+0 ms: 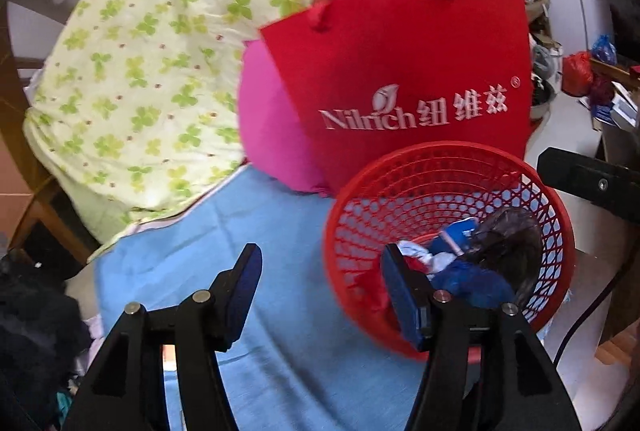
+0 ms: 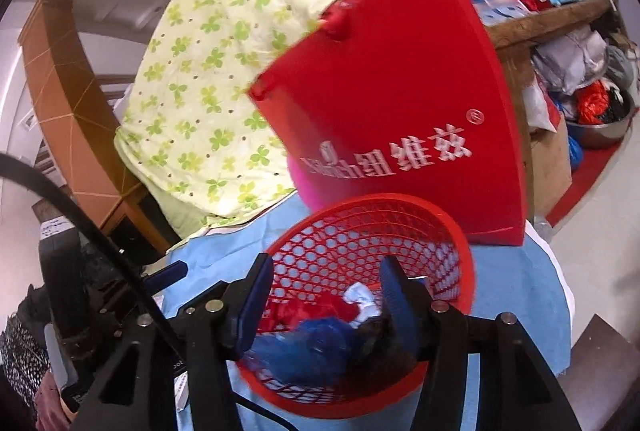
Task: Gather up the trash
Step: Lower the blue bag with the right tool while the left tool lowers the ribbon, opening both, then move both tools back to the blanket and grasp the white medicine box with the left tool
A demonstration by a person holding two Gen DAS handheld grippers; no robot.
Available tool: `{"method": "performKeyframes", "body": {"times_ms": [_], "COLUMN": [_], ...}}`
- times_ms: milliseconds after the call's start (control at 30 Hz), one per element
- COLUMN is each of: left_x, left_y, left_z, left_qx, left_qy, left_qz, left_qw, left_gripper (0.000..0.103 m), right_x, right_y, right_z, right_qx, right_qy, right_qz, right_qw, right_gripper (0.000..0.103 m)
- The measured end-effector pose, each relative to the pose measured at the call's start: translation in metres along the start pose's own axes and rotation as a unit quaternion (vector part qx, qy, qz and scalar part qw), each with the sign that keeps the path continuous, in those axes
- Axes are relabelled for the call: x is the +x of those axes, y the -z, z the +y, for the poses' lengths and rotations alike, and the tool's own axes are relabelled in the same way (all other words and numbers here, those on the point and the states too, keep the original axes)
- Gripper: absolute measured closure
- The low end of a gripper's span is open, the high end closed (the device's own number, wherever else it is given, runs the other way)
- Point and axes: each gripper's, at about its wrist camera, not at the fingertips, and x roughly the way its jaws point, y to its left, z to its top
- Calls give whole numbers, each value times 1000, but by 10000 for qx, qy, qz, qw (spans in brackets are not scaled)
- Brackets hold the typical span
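Red mesh basket (image 1: 448, 231) sat lower right in the left wrist view on a blue cloth (image 1: 256, 231). Trash (image 1: 472, 263) lay inside it: blue, white, red and dark crumpled pieces. Left gripper (image 1: 320, 291) jaws stood apart, gripping nothing, one finger over the basket rim. Right gripper (image 2: 324, 295) also parted and empty above the trash. A red bag (image 1: 404, 71) reading "Nilrich" plus Chinese characters stood directly behind the basket, with a pink item (image 1: 272, 127) and clover-print bedding (image 1: 152, 63) at left. Cluttered room at upper right.
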Motion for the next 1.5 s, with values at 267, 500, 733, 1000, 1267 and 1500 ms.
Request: {"method": "performKeyframes", "body": {"times_ms": [267, 500, 733, 1000, 1267, 1500], "left_x": [-46, -72, -90, -99, -102, -82], "left_y": [19, 37, 52, 67, 89, 144], "left_z": [42, 79, 108, 128, 148, 191], "left_qx": [-280, -637, -906, -1129, -1372, -1925], "left_qy": [-558, -904, -1117, -1198, -1220, -1253], "left_qz": [-155, -167, -211, -242, -180, 351], "left_qw": [9979, 9937, 9894, 9861, 9828, 9726], "left_gripper": [33, 33, 32, 32, 32, 32], "right_x": [-19, -28, -30, -30, -24, -3], "right_y": [4, 10, 21, 30, 44, 62], "right_z": [64, 117, 155, 185, 210, 228], "right_qx": [-542, -1008, -1342, -1635, -1898, -2133], "right_qy": [-314, -594, -781, -896, -980, -1019], "right_qz": [-71, -58, 7, 85, 228, 581], "right_qw": [9980, 9931, 9879, 9824, 9767, 9699], "right_gripper": [44, 44, 44, 44, 44, 44]}}
